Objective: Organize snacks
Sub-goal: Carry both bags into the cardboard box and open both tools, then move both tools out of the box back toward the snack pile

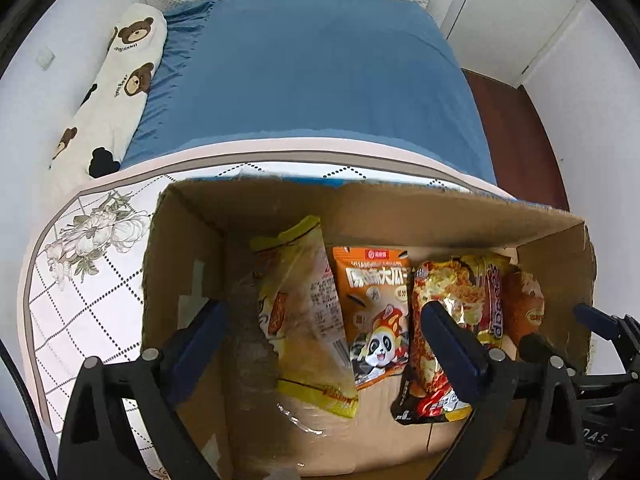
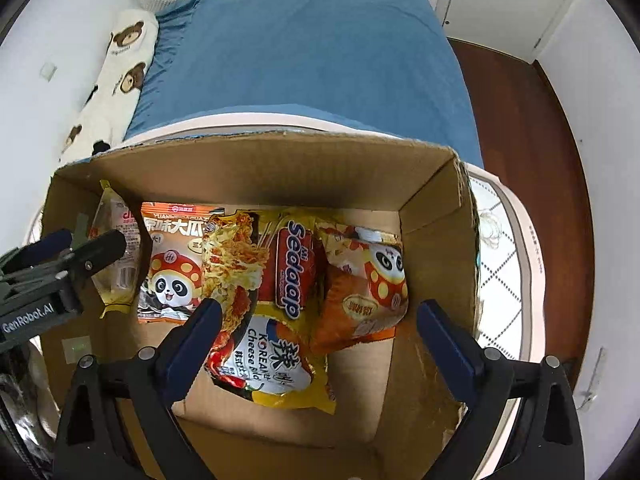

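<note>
Both grippers point down into a cardboard box [image 2: 248, 168] of snack packets. The left gripper [image 1: 324, 320] and right gripper [image 2: 320, 316] stand wide apart, gripping nothing, above the Sedaap noodle packet [image 2: 276, 292].

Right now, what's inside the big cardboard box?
The cardboard box holds four snack packs in a row: a yellow pack, an orange panda pack, Sedaap noodles and another panda pack. Anything beneath them is hidden.
</note>
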`<state>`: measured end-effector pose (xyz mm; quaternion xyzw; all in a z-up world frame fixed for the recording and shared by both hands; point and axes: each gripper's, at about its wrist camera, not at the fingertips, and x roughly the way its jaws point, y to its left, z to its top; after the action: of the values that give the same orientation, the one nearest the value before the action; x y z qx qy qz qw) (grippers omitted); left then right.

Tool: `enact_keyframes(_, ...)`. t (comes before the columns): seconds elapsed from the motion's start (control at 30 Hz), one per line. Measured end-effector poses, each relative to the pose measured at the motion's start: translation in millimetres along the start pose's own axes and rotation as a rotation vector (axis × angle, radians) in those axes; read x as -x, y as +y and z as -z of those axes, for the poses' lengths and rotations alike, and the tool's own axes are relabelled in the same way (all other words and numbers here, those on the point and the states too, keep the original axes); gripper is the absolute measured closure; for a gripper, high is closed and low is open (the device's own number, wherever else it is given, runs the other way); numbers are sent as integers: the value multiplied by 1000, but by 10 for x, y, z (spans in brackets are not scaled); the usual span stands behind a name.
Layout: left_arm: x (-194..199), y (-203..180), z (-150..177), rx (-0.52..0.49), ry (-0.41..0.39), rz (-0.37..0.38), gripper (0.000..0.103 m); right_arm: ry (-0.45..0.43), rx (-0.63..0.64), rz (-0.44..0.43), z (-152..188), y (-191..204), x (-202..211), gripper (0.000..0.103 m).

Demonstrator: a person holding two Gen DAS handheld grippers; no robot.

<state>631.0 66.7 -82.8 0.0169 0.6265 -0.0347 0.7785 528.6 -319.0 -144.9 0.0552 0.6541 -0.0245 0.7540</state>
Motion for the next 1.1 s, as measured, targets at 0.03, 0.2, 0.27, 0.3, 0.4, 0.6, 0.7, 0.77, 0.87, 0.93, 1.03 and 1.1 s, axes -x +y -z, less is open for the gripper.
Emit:
enact_keyframes(0.03, 26, -4, 26, 4, -6, -2, 4, -8, -5, 0, 35, -10, 15, 3)
enact_keyframes(0.2, 230, 5, 226, 24, -47, -2, 4, -56, -22, -7, 273, -2, 146, 3)
enact_keyframes(0.27, 357, 8, 342, 29, -83, -11, 4, -79, -20, -6, 397, 15, 222, 3)
enact_keyframes(0.3, 409, 3, 379, 31, -95, -13, 4, -89, -14, -1, 446, 45, 275, 3)
enact_keyframes(0.4, 607, 8, 564, 30, -138, -16, 4, -129, -8, 8, 622, 118, 428, 4)
enact_keyframes(0.6, 1043, 6, 908, 20, -225, -13, 4, -206, 10, 9, 917, 250, 792, 4)
enact_keyframes(0.7, 1289, 2, 1086, 11, -274, -13, 4, -240, 16, 7, 1096, 292, 995, 4)
enact_keyframes(0.77, 1433, 2, 1189, 9, -299, -11, 4, -264, 20, 6, 1223, 332, 1127, 4)
enact_keyframes(0.87, 1621, 16, 1356, 4, -329, -7, 4, -288, 20, -4, 1391, 369, 1297, 4)
enact_keyframes(0.93, 1732, 23, 1463, 0, -342, -5, 4, -303, 19, -11, 1509, 402, 1397, 4)
enact_keyframes(1.03, 1847, 28, 1613, -2, -357, -8, 4, -322, 6, -26, 1666, 422, 1514, 4)
enact_keyframes(1.1, 1890, 24, 1703, -1, -362, -10, 4, -328, 0, -34, 1760, 435, 1563, 4)
